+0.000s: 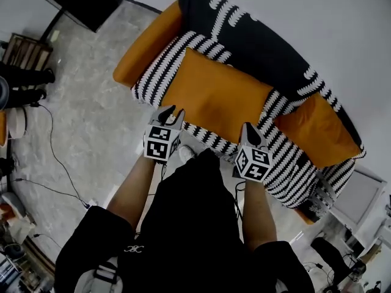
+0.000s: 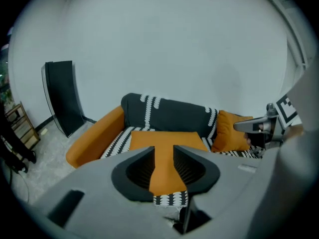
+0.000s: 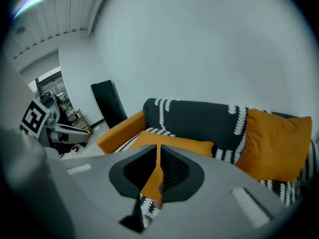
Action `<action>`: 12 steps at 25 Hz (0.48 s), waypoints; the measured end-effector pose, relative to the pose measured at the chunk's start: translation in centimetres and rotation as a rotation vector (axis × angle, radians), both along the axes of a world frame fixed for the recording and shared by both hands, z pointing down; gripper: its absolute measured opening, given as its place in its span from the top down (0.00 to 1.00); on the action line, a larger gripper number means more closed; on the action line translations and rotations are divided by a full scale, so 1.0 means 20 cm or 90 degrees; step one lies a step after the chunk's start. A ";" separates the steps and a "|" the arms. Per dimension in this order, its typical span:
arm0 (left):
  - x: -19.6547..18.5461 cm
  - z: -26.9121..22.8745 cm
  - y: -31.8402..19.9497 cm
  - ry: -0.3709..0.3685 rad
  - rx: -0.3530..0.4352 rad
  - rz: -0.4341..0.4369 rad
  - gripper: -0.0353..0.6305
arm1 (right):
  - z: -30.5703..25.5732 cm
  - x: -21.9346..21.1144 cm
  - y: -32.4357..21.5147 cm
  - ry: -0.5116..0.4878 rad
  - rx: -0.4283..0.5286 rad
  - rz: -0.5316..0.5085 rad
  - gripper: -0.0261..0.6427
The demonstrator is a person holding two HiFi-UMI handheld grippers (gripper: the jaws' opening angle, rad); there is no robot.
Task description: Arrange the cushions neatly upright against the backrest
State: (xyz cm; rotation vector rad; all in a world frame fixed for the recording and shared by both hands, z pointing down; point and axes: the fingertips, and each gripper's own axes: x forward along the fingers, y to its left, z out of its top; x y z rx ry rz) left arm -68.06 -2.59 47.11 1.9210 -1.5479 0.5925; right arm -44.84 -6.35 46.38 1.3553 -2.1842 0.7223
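An orange cushion (image 1: 214, 96) lies flat on the striped seat of the sofa (image 1: 263, 47), which has a black backrest. A second orange cushion (image 1: 321, 130) leans upright at the sofa's right end. My left gripper (image 1: 171, 112) hovers at the seat's front edge, open with nothing between its jaws; the flat cushion (image 2: 164, 139) shows through the gap of the left gripper (image 2: 163, 151). My right gripper (image 1: 250, 129) is beside it, also in front of the seat. The right gripper (image 3: 157, 151) is open only by a narrow slit and holds nothing. The upright cushion (image 3: 274, 143) stands ahead of it to the right.
A black panel (image 1: 79, 2) leans on the wall left of the sofa. A wooden shelf (image 1: 27, 50) and a person's legs (image 1: 24, 78) are at far left. Cables (image 1: 55, 157) run over the grey floor. A white box (image 1: 360, 194) stands by the sofa's right end.
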 end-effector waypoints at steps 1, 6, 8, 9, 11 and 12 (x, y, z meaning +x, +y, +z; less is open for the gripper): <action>-0.01 0.08 0.00 0.008 -0.015 0.011 0.75 | 0.08 0.01 0.00 0.003 -0.013 0.005 0.90; -0.07 0.47 0.00 0.001 -0.082 0.088 0.60 | 0.49 0.06 0.08 0.034 -0.086 0.010 0.80; -0.12 0.64 0.02 -0.022 -0.113 0.109 0.58 | 0.63 0.09 0.13 0.055 -0.112 0.011 0.78; -0.15 0.72 0.04 -0.034 -0.131 0.117 0.57 | 0.69 0.10 0.15 0.064 -0.124 0.016 0.77; -0.20 0.88 0.07 -0.051 -0.163 0.123 0.55 | 0.81 0.15 0.20 0.082 -0.147 0.032 0.74; -0.23 0.94 0.08 -0.059 -0.173 0.122 0.53 | 0.86 0.17 0.22 0.092 -0.158 0.041 0.73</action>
